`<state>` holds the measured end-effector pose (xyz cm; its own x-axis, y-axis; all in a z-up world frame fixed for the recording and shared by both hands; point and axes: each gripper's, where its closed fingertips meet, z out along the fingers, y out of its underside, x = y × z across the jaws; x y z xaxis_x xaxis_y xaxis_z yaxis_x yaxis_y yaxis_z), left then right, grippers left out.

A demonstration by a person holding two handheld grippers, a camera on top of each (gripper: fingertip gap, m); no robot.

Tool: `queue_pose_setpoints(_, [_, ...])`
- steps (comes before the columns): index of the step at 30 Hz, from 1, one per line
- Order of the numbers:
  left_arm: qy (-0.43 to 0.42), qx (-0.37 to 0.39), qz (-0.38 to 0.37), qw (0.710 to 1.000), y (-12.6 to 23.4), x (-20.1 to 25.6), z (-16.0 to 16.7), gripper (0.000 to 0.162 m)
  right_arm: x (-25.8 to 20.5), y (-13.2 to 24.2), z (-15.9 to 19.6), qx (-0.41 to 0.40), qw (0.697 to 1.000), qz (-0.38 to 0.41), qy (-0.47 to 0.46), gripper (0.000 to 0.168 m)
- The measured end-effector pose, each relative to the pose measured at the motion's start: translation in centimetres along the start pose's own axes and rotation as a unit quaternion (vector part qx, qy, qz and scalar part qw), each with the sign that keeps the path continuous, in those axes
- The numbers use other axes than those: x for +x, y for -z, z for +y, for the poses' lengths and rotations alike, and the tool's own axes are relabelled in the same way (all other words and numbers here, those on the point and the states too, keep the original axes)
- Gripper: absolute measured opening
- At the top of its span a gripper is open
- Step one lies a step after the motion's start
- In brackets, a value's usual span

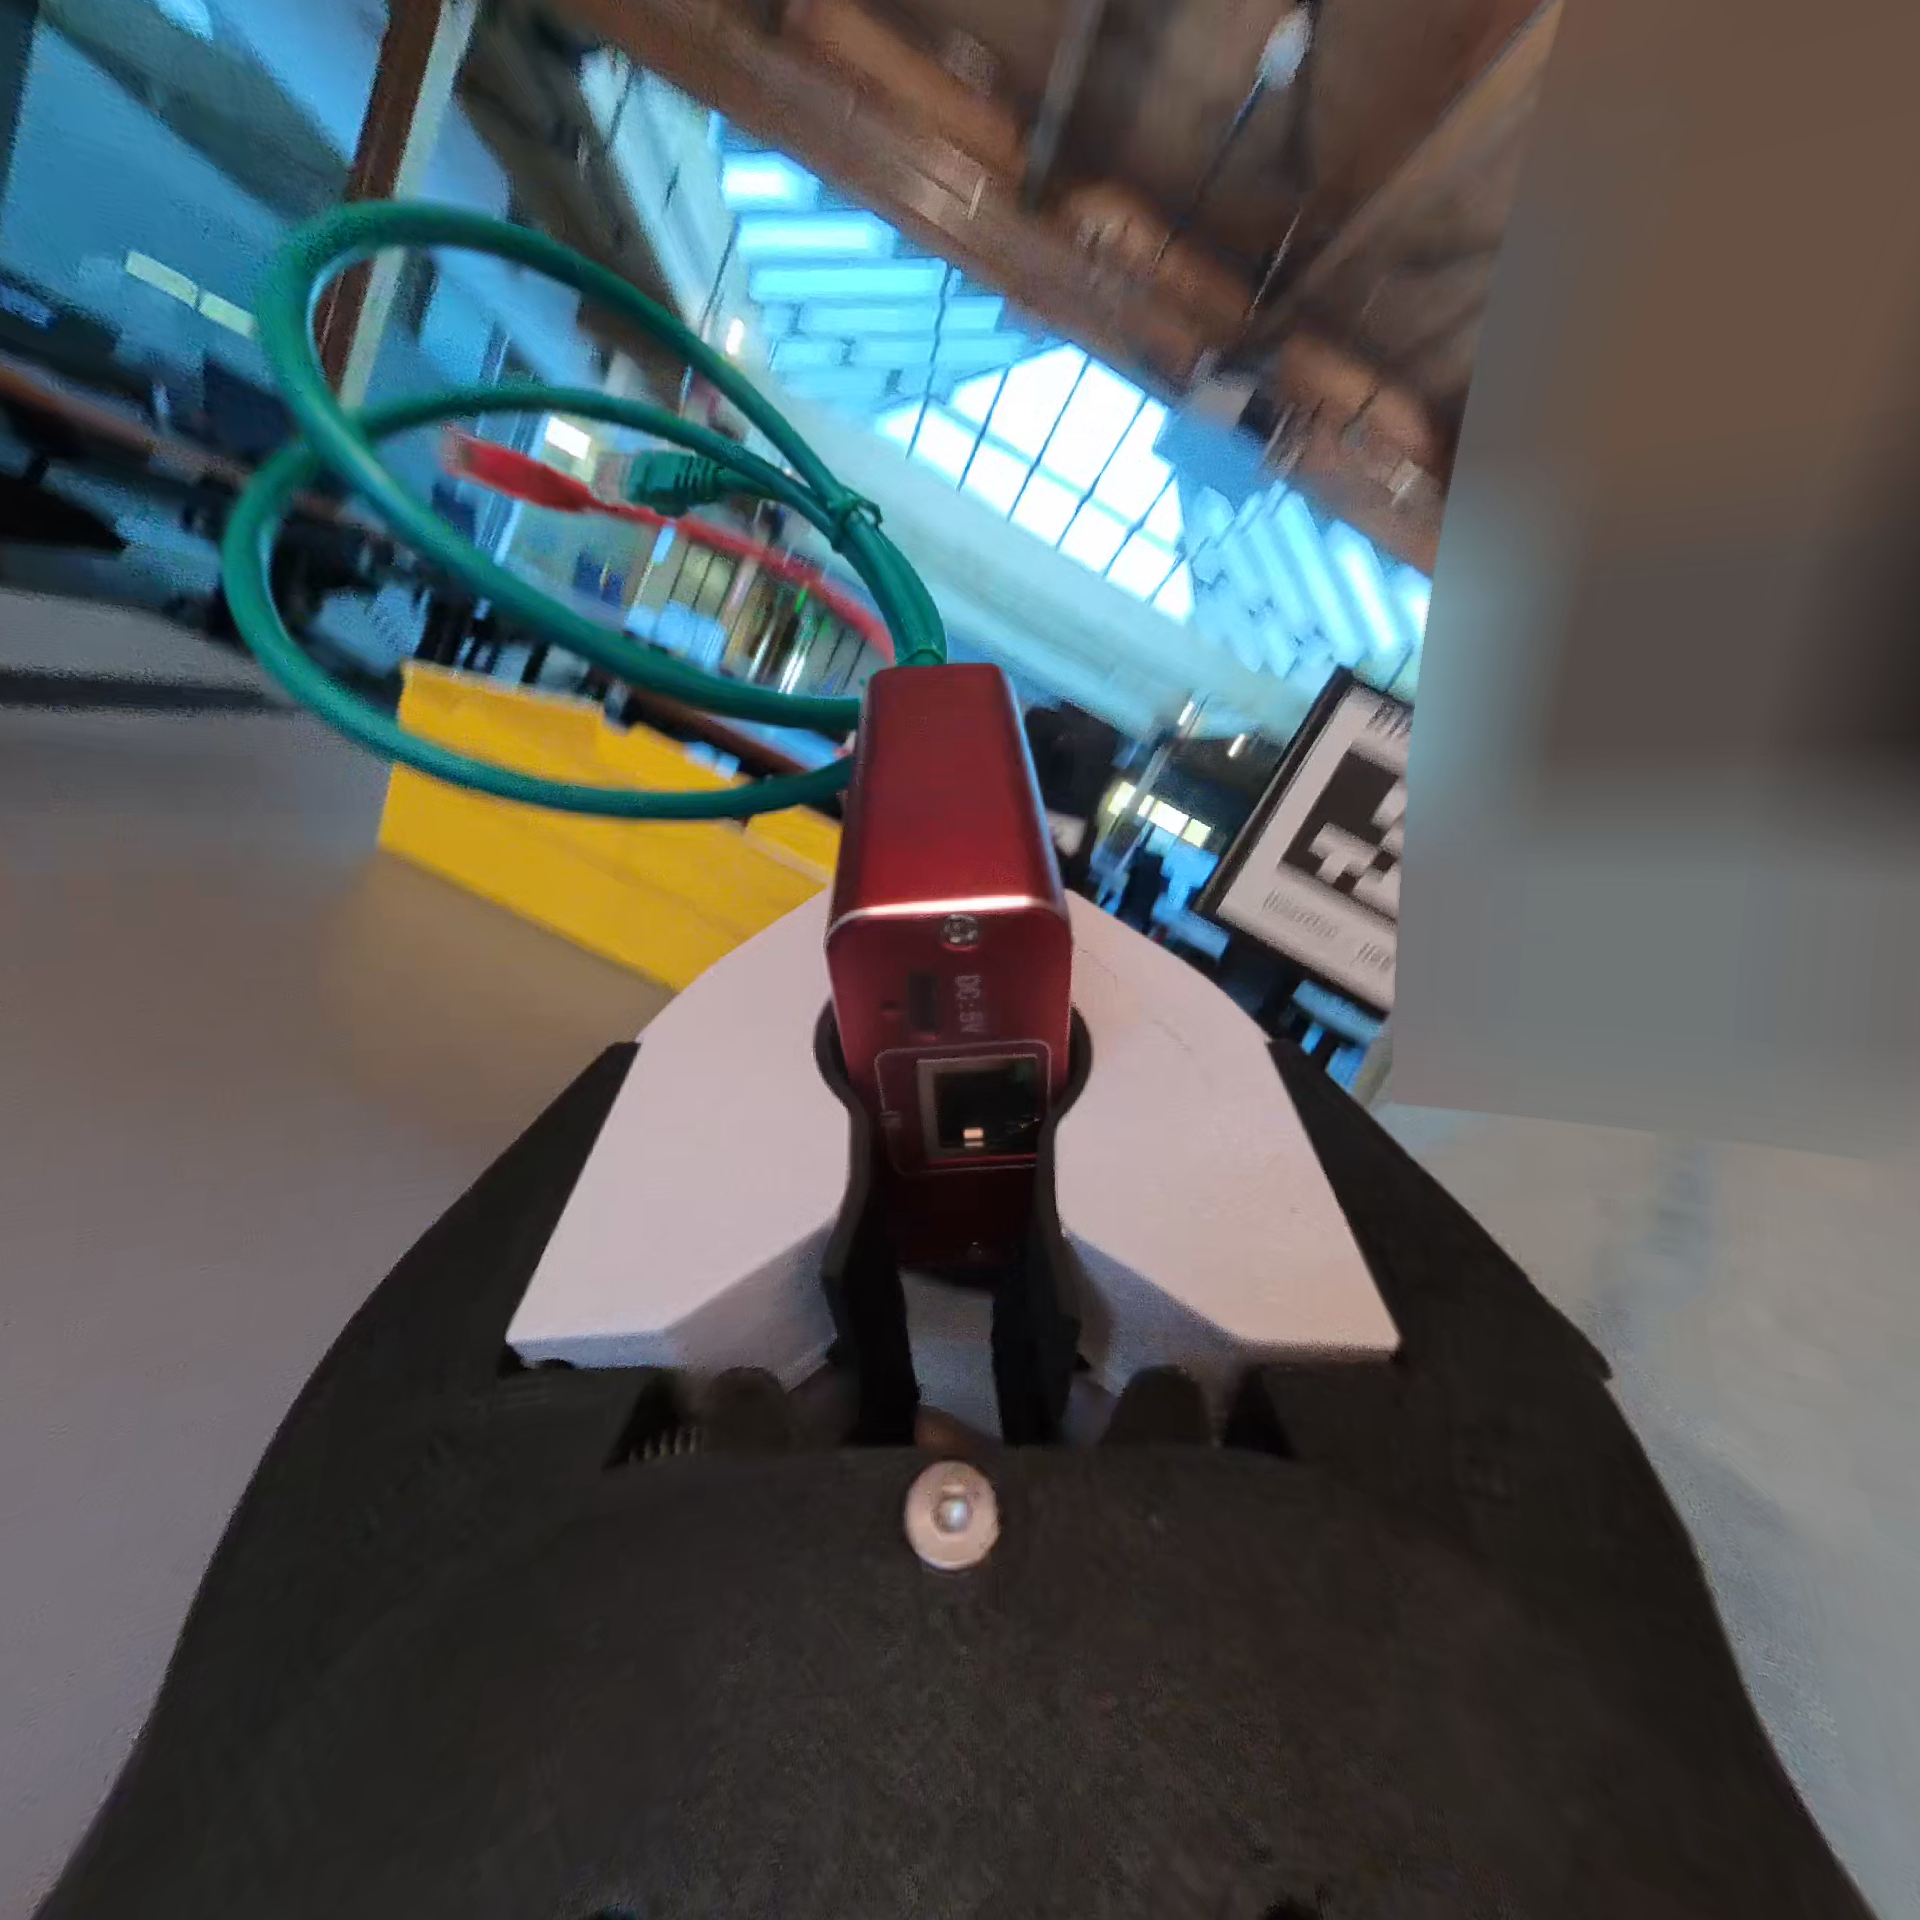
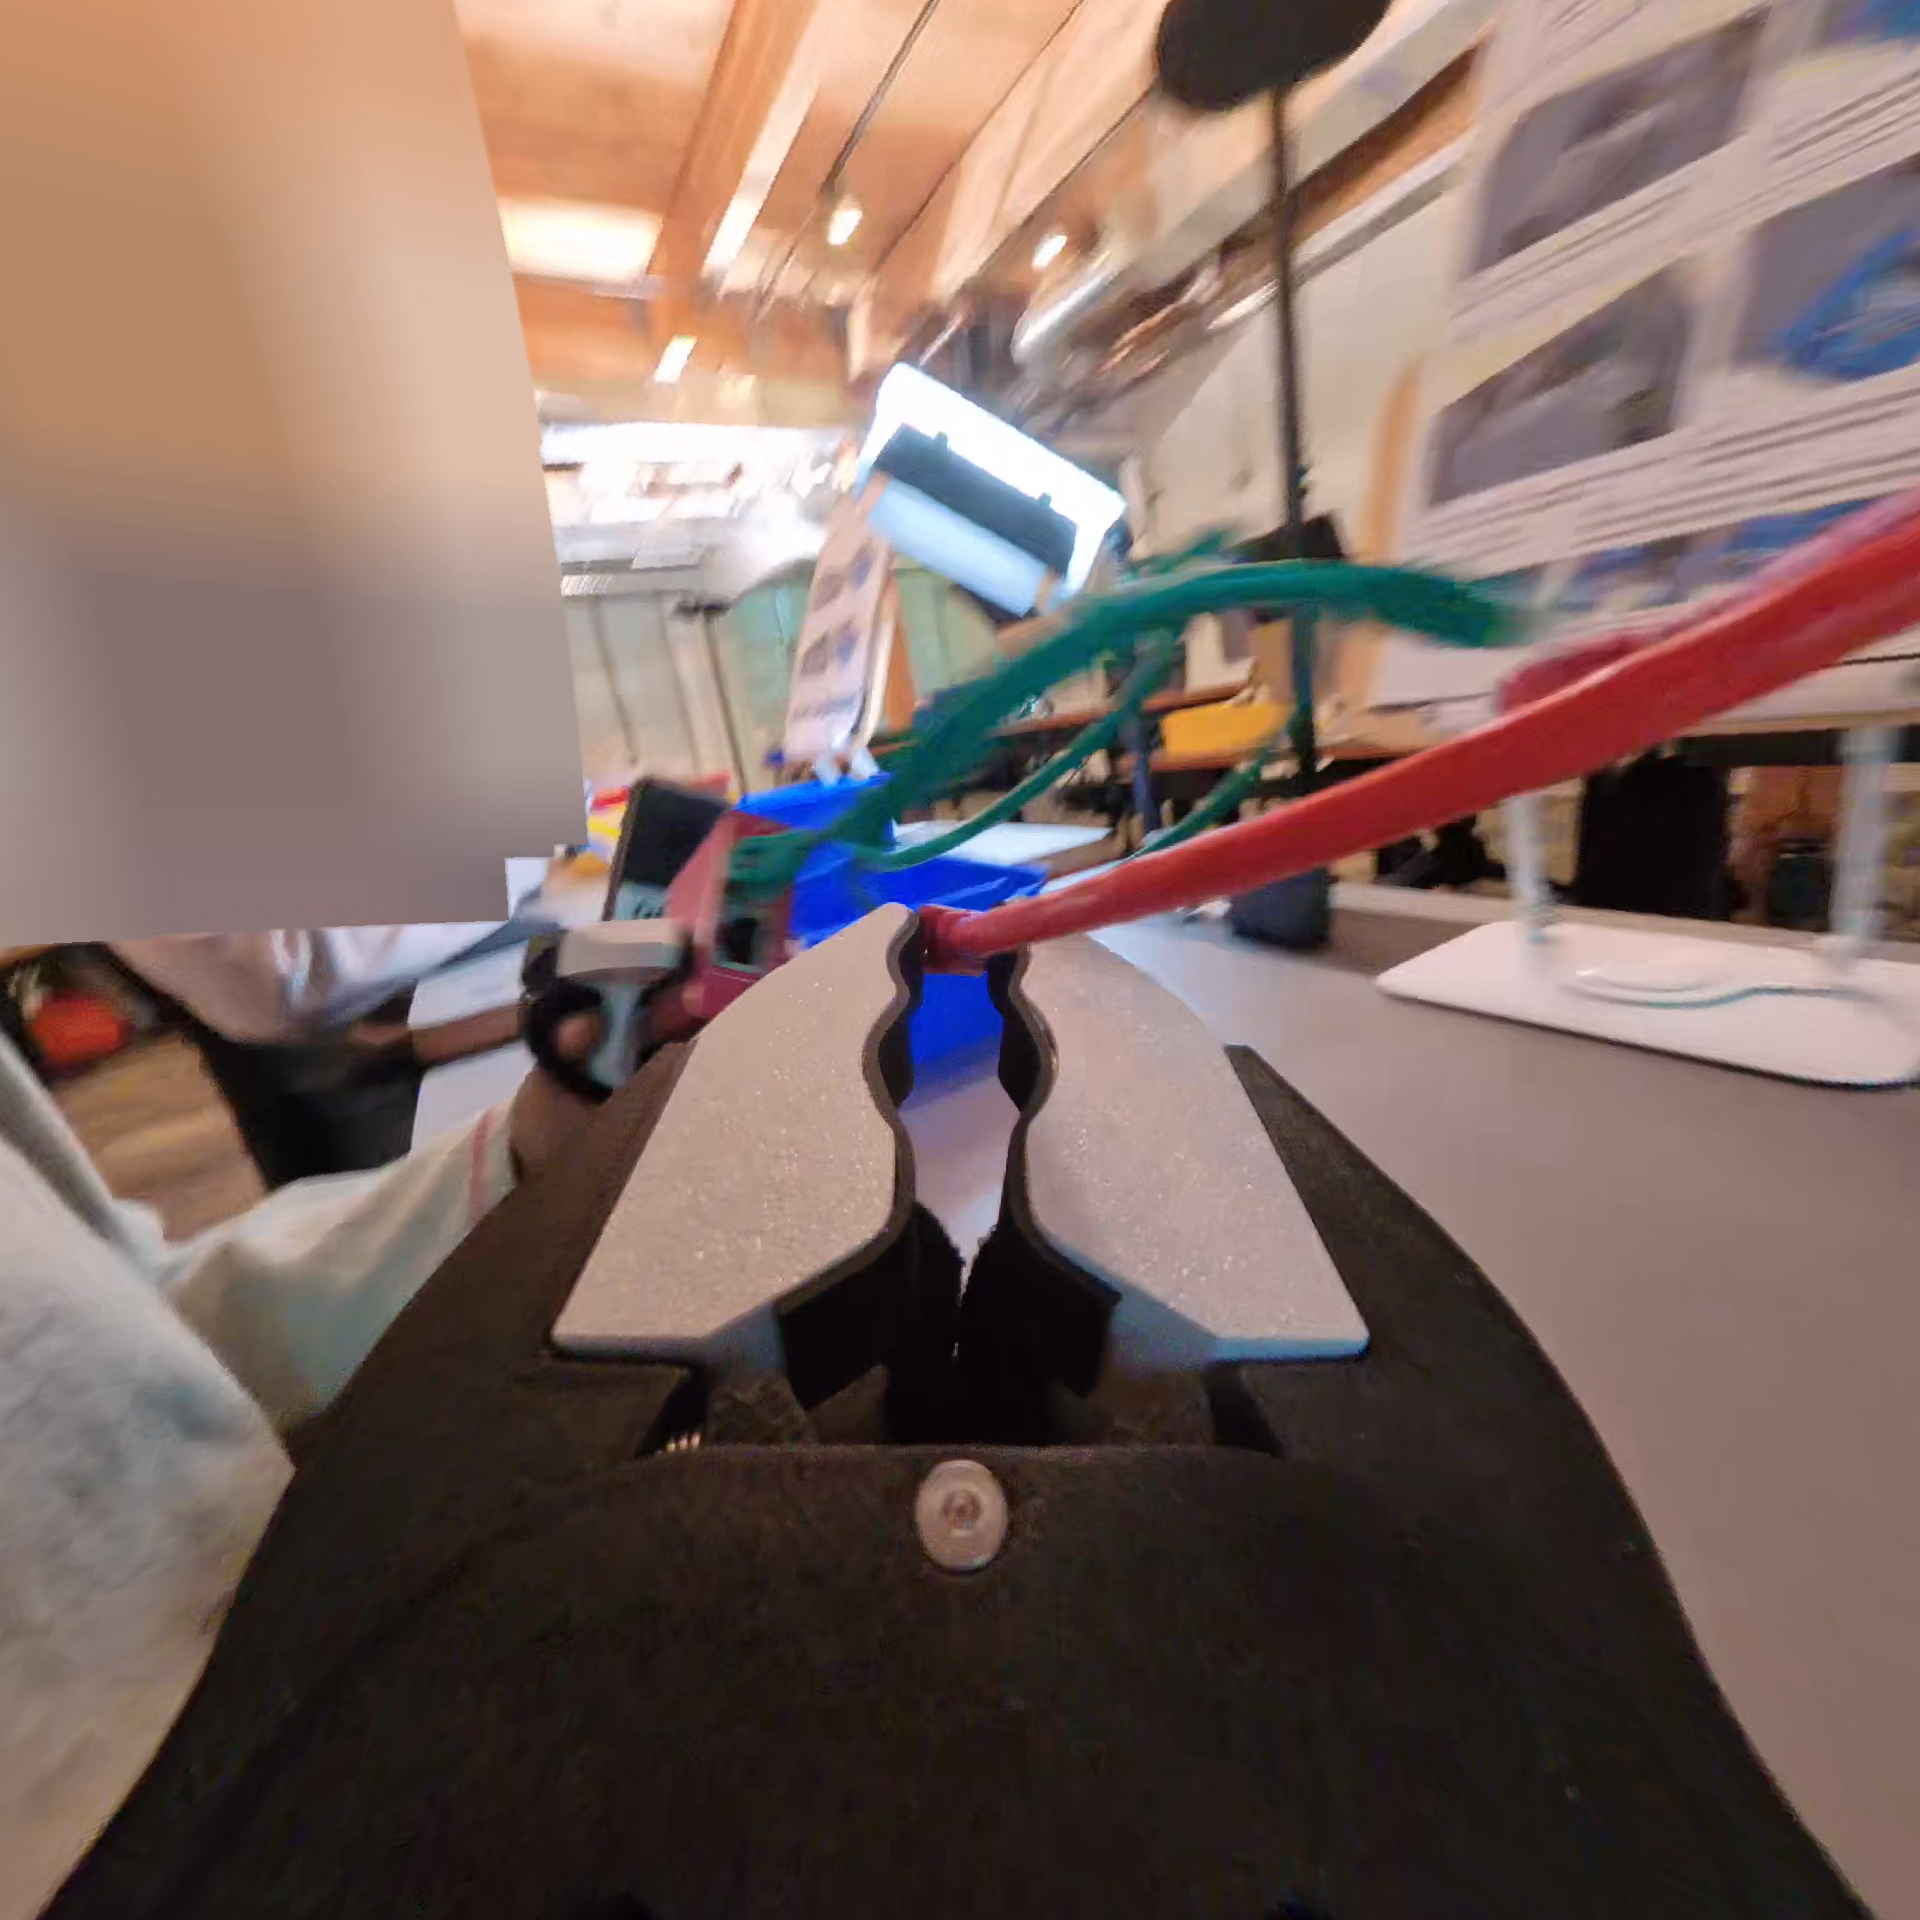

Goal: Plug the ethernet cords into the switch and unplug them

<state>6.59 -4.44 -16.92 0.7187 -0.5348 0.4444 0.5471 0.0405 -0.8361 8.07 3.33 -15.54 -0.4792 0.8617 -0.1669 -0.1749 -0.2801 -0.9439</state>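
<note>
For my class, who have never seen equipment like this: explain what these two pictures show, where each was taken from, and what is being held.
No robot arm is at work here: a person carries two hand-held grippers, each with a camera looking forward along its two fingers.

The left wrist view shows the left gripper shut on a red switch. A green cord loops from the switch's far end. A yellow bin sits on the grey table.

The right wrist view shows the right gripper pinching a red cord near its end. To its left, farther off, are the other gripper and switch. A blue bin sits behind.
</note>
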Motion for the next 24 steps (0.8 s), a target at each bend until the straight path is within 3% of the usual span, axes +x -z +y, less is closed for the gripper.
queue_pose_setpoints(3, [0.008,0.028,-0.012,1.000,0.9,-0.5,-0.8,0.029,2.4,3.6,-3.2,0.005,1.000,0.002,-0.012,0.013])
queue_pose_setpoints(7, [-0.020,-0.004,-0.029,0.999,0.4,-0.8,0.0,0.029,4.5,7.3,-4.1,-0.147,0.983,0.065,0.086,0.012])
queue_pose_setpoints(14, [-0.008,-0.013,-0.035,0.999,0.3,-1.1,0.5,0.029,7.2,19.0,-2.9,-0.406,0.897,0.168,0.053,0.013])
queue_pose_setpoints(21, [-0.008,-0.019,-0.040,0.999,0.3,-1.3,0.7,0.029,5.6,24.9,-1.5,-0.483,0.863,0.139,-0.048,0.013])
queue_pose_setpoints(24, [-0.007,-0.023,-0.041,0.999,0.2,-1.4,0.9,0.029,5.8,24.5,-1.6,-0.445,0.886,0.114,-0.071,0.012])
